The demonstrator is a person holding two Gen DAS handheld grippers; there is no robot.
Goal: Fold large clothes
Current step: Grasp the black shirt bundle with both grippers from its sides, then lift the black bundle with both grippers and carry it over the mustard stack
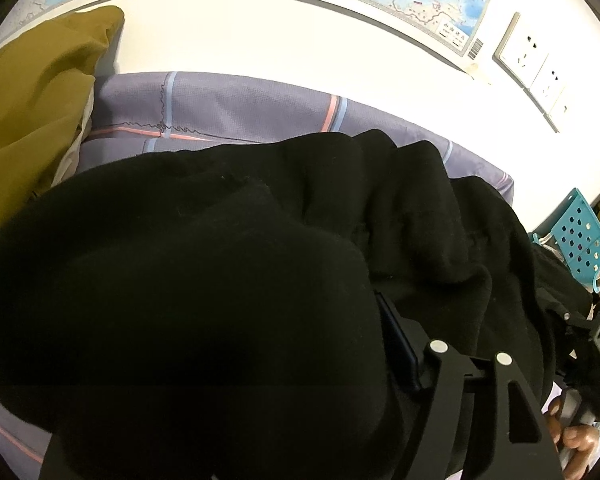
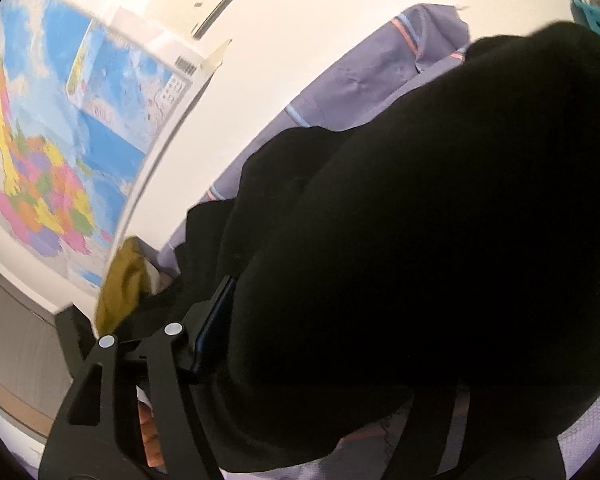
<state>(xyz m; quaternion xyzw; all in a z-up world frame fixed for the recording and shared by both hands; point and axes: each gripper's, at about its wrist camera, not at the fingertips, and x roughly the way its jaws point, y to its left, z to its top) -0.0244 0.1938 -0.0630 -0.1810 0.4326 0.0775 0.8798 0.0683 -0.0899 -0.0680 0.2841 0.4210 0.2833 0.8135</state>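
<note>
Your left gripper and right gripper were each buried in the black garment, which hung bunched over the purple plaid bedsheet and swallowed one finger of each tool. Cloth lay between both pairs of jaws, yet whether they pinched it or stood spread could not be told. A mustard-yellow cloth lay heaped at the bed's far-left edge, beneath a wall map and white power sockets.
</note>
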